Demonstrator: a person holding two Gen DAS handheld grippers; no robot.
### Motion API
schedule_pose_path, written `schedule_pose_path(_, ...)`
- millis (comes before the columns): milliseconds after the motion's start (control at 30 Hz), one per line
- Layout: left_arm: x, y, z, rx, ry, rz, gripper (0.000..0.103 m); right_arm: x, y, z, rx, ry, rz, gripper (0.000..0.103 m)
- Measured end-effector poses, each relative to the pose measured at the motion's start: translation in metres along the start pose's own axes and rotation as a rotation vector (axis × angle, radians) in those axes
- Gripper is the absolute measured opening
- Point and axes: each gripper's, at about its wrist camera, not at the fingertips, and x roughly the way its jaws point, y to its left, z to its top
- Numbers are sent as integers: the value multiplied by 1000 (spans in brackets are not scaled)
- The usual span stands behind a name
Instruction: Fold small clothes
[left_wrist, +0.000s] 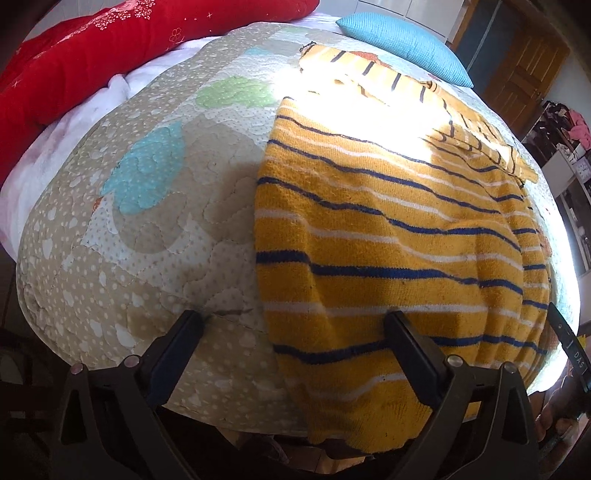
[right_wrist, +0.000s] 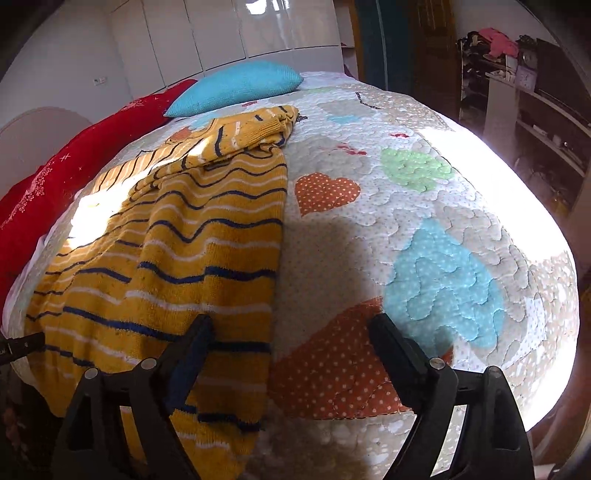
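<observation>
A yellow knitted sweater with blue and white stripes (left_wrist: 388, 229) is spread flat on the quilted, heart-patterned bed cover (left_wrist: 147, 221), its hem nearest. Nothing is folded yet. The left gripper (left_wrist: 295, 332) and right gripper (right_wrist: 291, 332) are held wide open, empty, at the hem corners.

My 2 wrist cameras look steeply down, close over the bed's near edge, sharing the yellow striped garment (left_wrist: 388, 229) (right_wrist: 192, 258).

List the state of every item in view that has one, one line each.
Left gripper: open, astride the sweater's side edge.
Right gripper: open, astride the opposite edge.
Yellow striped sweater: spread out, hem draped over the bed edge.
Blue pillow: lying on the quilt.
</observation>
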Motion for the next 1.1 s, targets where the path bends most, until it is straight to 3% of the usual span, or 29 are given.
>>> schedule_pose_path(267, 0, 2, 0, -9, 12, 1, 103, 8, 21, -9, -65, -35, -97, 102)
schedule_pose_path(600, 1, 1, 0, -8, 15, 8, 103, 5, 22, -15, -44, -84, -99, 103)
schedule_pose_path(1100, 5, -5, -1, 13, 6, 42, 103, 7, 22, -16, -72, -77, -98, 103)
